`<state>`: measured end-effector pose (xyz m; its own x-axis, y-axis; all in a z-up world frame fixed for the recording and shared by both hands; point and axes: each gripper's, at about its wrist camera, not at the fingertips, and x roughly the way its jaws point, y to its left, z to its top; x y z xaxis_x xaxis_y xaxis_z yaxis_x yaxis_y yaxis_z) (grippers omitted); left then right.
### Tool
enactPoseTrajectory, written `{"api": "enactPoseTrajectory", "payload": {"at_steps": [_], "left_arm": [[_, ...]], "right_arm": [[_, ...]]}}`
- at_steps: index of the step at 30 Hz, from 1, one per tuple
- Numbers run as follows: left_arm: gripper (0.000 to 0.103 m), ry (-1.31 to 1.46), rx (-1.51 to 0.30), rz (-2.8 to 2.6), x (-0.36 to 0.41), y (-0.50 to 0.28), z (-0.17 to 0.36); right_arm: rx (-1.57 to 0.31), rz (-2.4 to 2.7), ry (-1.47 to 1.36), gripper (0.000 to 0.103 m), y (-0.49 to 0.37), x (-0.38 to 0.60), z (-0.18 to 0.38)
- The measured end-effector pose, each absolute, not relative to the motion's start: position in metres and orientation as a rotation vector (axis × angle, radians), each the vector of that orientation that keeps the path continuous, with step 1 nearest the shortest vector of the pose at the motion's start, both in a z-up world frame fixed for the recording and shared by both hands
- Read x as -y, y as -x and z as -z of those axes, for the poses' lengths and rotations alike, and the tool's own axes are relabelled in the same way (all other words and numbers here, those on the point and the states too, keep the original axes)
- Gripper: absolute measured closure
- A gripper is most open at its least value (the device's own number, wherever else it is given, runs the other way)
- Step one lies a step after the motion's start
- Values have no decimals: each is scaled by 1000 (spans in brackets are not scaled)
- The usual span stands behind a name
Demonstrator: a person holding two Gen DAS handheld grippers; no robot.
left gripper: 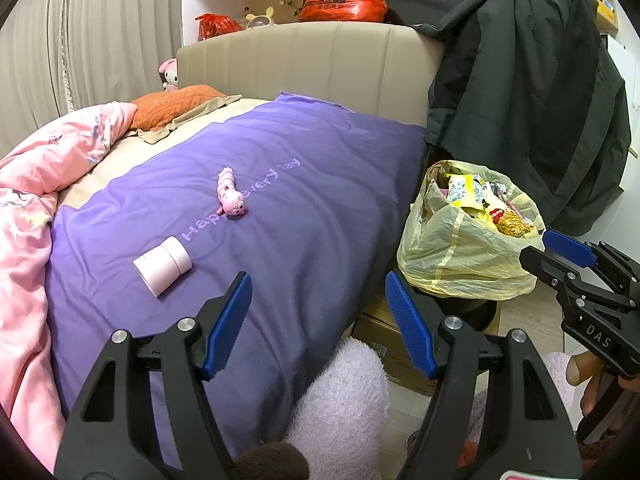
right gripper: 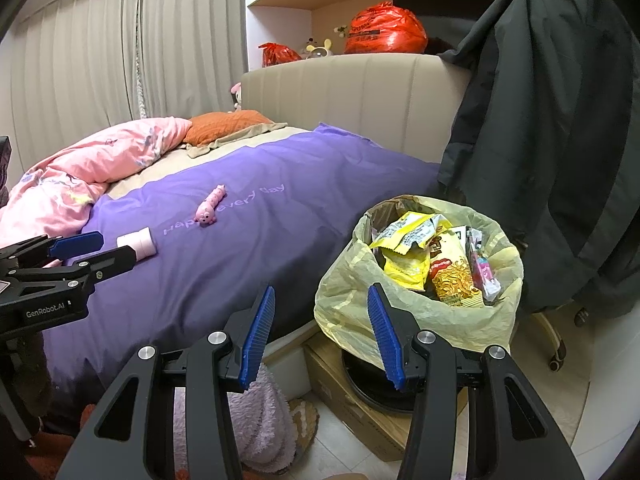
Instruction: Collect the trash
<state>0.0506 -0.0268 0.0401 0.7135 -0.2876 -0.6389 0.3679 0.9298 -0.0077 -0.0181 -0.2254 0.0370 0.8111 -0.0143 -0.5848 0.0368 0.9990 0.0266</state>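
Observation:
A pale yellow trash bag (left gripper: 452,256) (right gripper: 348,292) stands beside the bed, stuffed with snack wrappers (right gripper: 416,256). On the purple blanket (left gripper: 312,216) (right gripper: 256,248) lie a pink cylindrical jar (left gripper: 162,264) (right gripper: 138,242) on its side and a pink caterpillar toy (left gripper: 230,198) (right gripper: 210,210). My left gripper (left gripper: 318,324) (right gripper: 100,250) hovers over the blanket's near edge, open and with nothing in it. My right gripper (right gripper: 322,336) (left gripper: 548,252) is open too, with nothing between its pads, just in front of the bag's left side.
A black jacket (left gripper: 528,112) (right gripper: 552,140) hangs on a chair to the right of the bag. The bag sits on a black bin over a cardboard box (right gripper: 352,400). Fluffy lilac fabric (left gripper: 344,400) lies on the floor. A pink quilt (left gripper: 28,248) covers the bed's left side.

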Motion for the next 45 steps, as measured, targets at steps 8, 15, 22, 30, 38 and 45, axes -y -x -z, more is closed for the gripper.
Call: {"api": "enactPoseTrajectory", "payload": {"at_steps": [8,15,22,30,38,45], "left_arm": [[37,-115,-683,353,26,-48,-41],[37,-115,-682,349,25,-48,-41],[37,-114,-680,346,25,-47,-42],[37,-117,-680,338,26,-46,-41],[37,-126,-686,340,24,-47,-37],[37,-48,-773,299,5,-68,-22]], "right_arm": [[-626,29,-35,57,18,223,-38],[-624,27,-31,57,18,220,-39],[-623,26,-31,57,17,220,-40],[-620,28,-32,57,17,220,-41],[-623,27,-20,57,16,220,-42],[-653,12,-2,57,1,218,-38]]}}
